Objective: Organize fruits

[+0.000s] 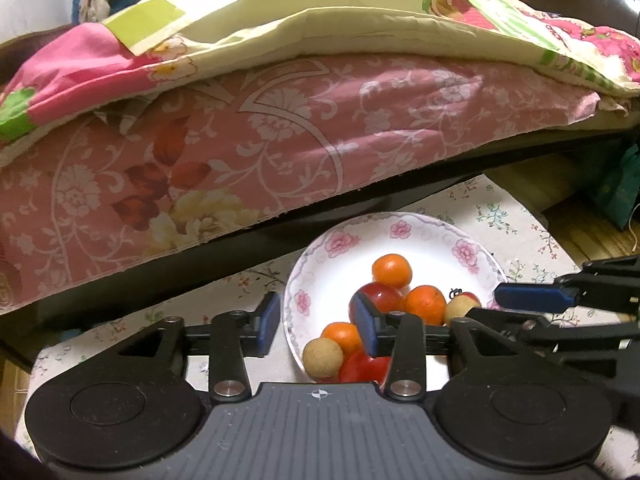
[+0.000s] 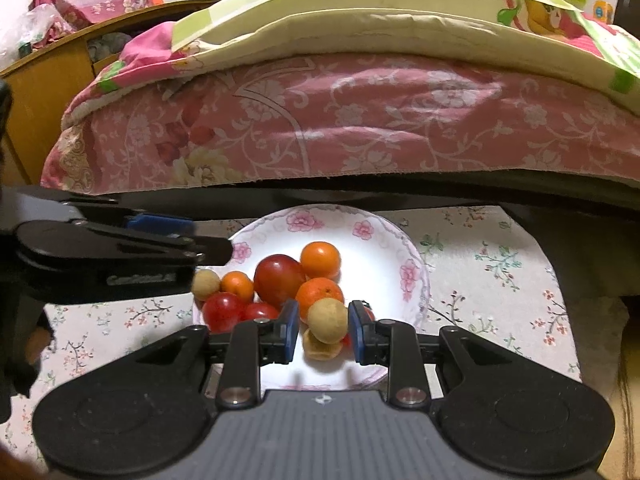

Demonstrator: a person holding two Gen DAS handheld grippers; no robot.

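Observation:
A white floral plate [image 2: 392, 248] [image 1: 336, 264] holds several fruits: oranges [image 2: 321, 259], red fruits [image 2: 279, 278] and tan round fruits [image 2: 327, 319]. My right gripper [image 2: 322, 330] is open, its blue pads on either side of a tan fruit at the plate's near edge, gaps showing on both sides. My left gripper [image 1: 318, 326] is open over the plate's left rim, with an orange [image 1: 342, 334] and a tan fruit [image 1: 322, 358] between its fingers, not gripped. Each gripper shows at the edge of the other's view.
The plate sits on a floral cloth [image 2: 488, 280] over a low table. Behind it stands a bed with a pink floral quilt [image 2: 360, 120] and a yellow-green cover [image 1: 280, 12]. A wooden cabinet [image 2: 52, 76] stands at the far left.

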